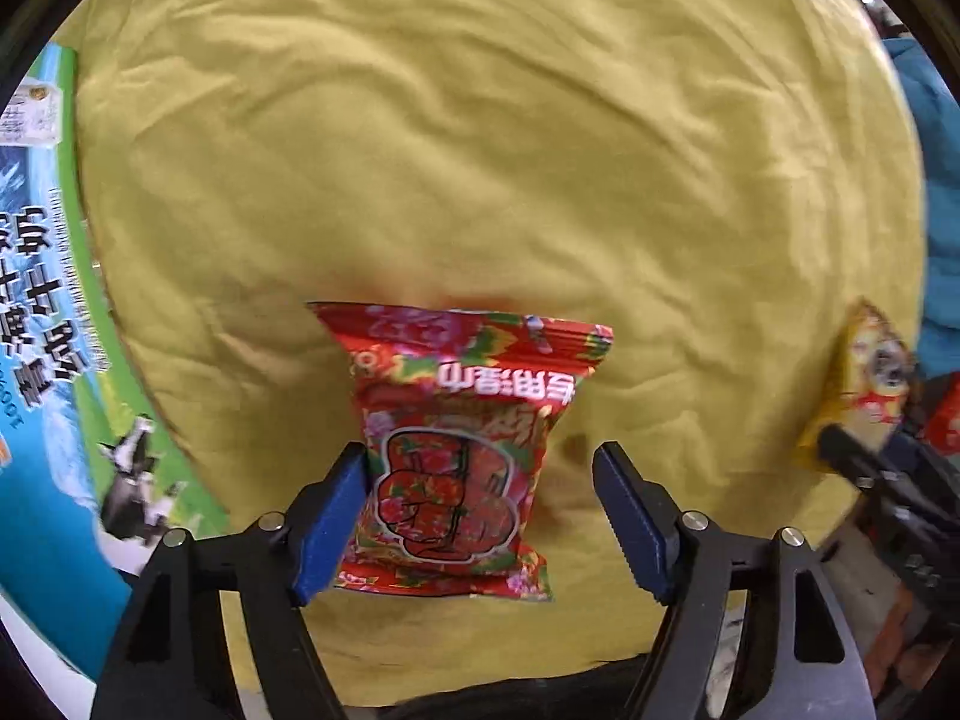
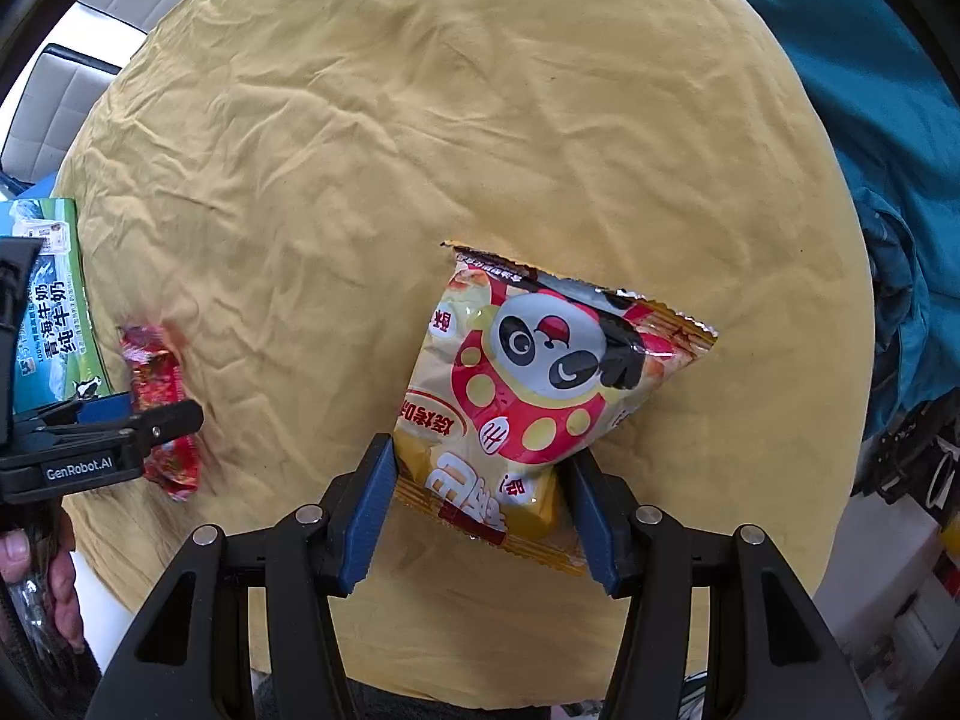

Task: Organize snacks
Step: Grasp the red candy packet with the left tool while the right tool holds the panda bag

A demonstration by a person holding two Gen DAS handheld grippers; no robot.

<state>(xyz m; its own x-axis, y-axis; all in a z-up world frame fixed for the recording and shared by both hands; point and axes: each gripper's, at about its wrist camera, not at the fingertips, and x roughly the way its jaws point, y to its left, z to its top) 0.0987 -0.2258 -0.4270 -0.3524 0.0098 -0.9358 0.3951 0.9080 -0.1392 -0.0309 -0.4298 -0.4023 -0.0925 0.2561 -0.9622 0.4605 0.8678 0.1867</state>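
Observation:
A red flowered snack packet point(image 1: 459, 450) lies on the yellow cloth point(image 1: 480, 150) between the fingers of my left gripper point(image 1: 480, 516). Its left pad touches the packet's edge, while a gap shows at the right pad, so the gripper is open. In the right wrist view a yellow packet with a panda face point(image 2: 540, 396) sits between the pads of my right gripper point(image 2: 480, 504), both pads against its lower sides. The red packet point(image 2: 159, 408) and the left gripper point(image 2: 120, 432) show at that view's left edge.
A green and blue milk carton box point(image 1: 54, 330) stands at the left edge of the cloth. Teal fabric point(image 2: 870, 120) lies beyond the right side. A person's hand point(image 2: 36, 570) holds the left gripper's handle. The far half of the cloth is bare.

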